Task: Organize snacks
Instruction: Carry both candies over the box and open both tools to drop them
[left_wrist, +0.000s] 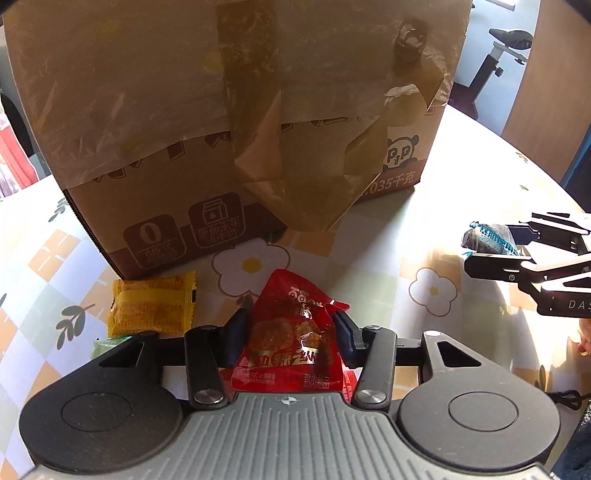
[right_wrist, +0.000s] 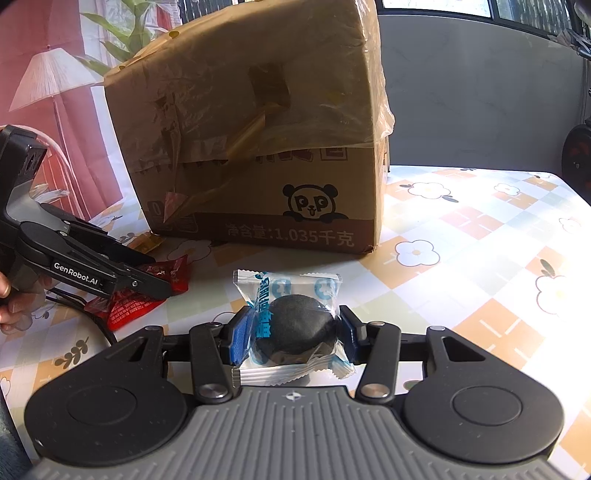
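Fingers of the left gripper (left_wrist: 291, 325) clamp a red snack packet (left_wrist: 291, 343) and those of the right gripper (right_wrist: 293, 328) a clear-wrapped dark snack (right_wrist: 295, 325), both near the cardboard box (left_wrist: 236, 110); a yellow packet (left_wrist: 151, 306) lies unsorted on the worktop (left_wrist: 461, 206), so work looks partway.

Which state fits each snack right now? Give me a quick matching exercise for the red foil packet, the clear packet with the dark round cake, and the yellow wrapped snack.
Things:
1. red foil snack packet
2. clear packet holding a dark round cake
3. yellow wrapped snack

States:
A. lying on the flowered tablecloth beside the brown cardboard box, held by nothing
B. clamped in the left gripper
C. clamped in the right gripper

Pairs: 1-B, 2-C, 3-A
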